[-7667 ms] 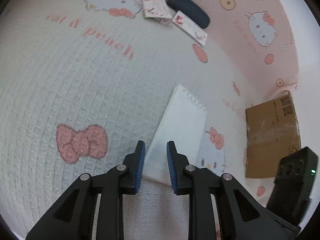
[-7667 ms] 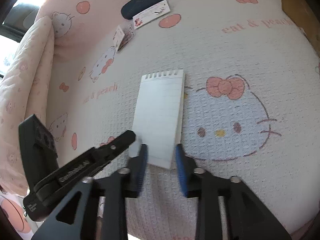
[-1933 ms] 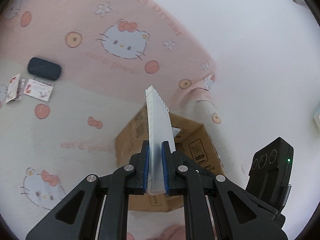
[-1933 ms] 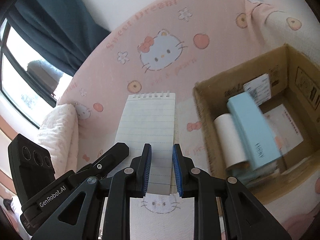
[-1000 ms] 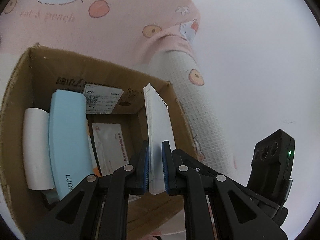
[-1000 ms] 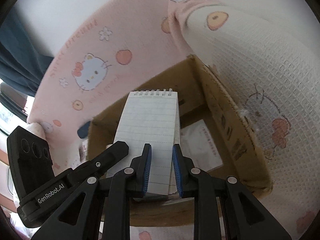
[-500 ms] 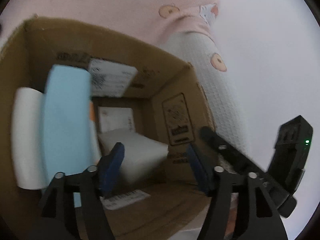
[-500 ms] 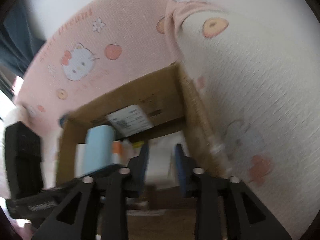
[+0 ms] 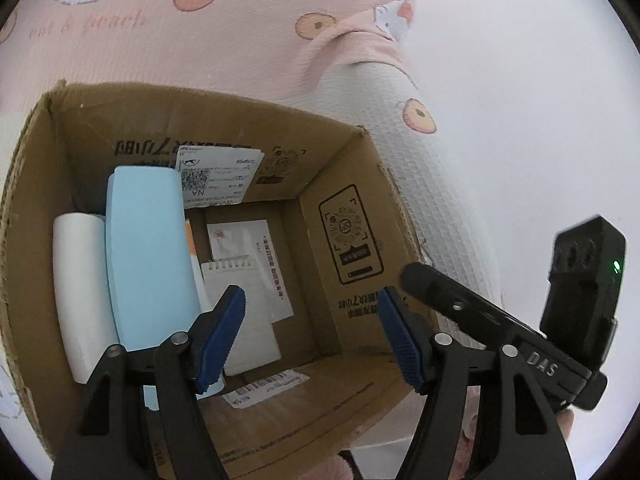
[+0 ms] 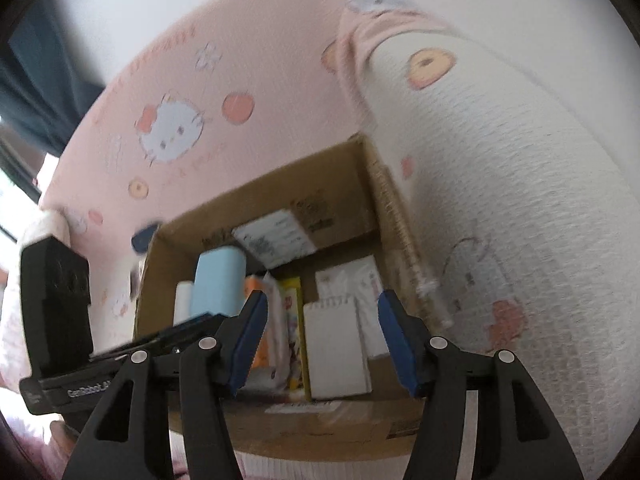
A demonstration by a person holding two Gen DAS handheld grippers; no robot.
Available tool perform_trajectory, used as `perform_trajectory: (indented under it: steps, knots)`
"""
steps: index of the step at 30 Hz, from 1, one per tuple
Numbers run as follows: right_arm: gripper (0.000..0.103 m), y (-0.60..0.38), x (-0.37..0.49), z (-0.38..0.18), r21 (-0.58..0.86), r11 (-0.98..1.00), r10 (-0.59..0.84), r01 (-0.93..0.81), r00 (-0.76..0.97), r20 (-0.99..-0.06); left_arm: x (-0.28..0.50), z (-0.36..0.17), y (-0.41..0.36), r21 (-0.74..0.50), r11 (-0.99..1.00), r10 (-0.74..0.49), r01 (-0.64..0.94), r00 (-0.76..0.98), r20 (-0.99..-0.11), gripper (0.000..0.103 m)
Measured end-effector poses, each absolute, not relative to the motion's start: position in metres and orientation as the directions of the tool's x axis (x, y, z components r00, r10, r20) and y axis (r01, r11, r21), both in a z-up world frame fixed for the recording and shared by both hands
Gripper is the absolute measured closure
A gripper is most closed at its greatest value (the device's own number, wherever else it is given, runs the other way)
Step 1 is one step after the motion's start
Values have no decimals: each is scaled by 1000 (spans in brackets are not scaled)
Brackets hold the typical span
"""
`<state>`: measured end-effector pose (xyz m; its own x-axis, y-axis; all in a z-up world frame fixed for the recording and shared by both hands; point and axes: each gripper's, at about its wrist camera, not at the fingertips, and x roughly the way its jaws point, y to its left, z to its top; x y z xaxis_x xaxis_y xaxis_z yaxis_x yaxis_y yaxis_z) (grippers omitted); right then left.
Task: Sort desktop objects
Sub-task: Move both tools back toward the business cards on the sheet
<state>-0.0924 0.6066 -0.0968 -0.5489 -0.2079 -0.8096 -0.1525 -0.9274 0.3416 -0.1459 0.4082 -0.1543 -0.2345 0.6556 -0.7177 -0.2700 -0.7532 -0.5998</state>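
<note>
Gaping wide, both jaws empty above notepad (image 9: 248,312).

Soft, even daylight, bright overall. Wall (image 9: 520,100) washed out near white. Box (image 9: 328,168) interior dimmer, shaded along its inner walls. Window (image 10: 12,184) at the right view's left edge glares. Left view sharp. Right view motion-blurred, box label unreadable. Strong fisheye bending, dark vignette in the corners.

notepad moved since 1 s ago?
Yes. The notepad has gone from upright between both grippers' pads above the cardboard box to lying flat on its floor, beside the blue case.
</note>
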Motion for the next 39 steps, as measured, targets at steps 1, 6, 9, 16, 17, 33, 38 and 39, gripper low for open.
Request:
perform_trajectory:
  steps: [1,6,9,16,17,33,38,39]
  knots:
    - [48,605,-94,-99,349,-925,-219,-152,-537,-815,-146,-152,407,-597,-753,656,-278,-236,-717,31]
    - [48,605,-98,-97,359,-916,-219,-179,-525,-822,-143,-138,395,-566,-756,648,-328,-260,-716,31]
    - [48,603,-94,-85,371,-903,-204,-217,-544,-814,-142,-128,381,-524,-783,617,-336,-309,-723,31]
    - [47,561,-87,-54,322,-921,-158,-218,-548,-822,-141,-108,325,-512,-809,587,-288,-374,-718,31]
    - [47,551,-87,-50,317,-925,-158,-208,-548,-821,-141,-105,314,-520,-807,590,-280,-377,-714,31]
    - [41,377,-87,-20,261,-965,-204,-26,-550,-810,-105,-77,146,-579,-800,573,-158,-485,-661,31]
    - [41,333,-75,-26,244,-970,-201,-3,-560,-804,-82,-95,102,-619,-779,576,-102,-505,-643,31]
    - [41,326,-73,-29,250,-968,-207,-1,-559,-803,-78,-100,93,-628,-773,578,-90,-510,-638,31]
